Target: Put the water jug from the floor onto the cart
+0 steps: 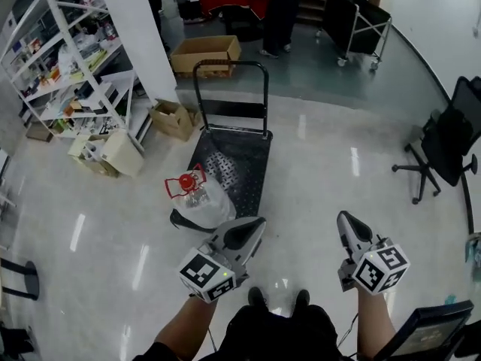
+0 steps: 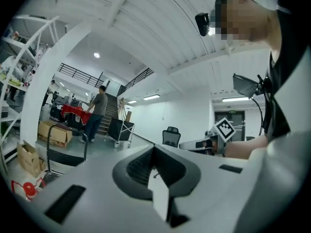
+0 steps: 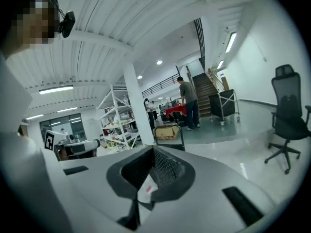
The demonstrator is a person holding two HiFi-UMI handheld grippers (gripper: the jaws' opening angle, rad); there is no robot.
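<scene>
With left gripper (image 1: 255, 225) and right gripper (image 1: 344, 219) closed, water jug (image 1: 200, 198) lies beside cart (image 1: 242, 164).

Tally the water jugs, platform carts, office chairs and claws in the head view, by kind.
water jug: 1
platform cart: 1
office chair: 1
claws, left claw and right claw: 2
Total: 5

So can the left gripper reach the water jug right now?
Probably yes: the water jug sits just ahead of the left gripper, with nothing between them. Its jaws are shut, so they must open first.
</scene>
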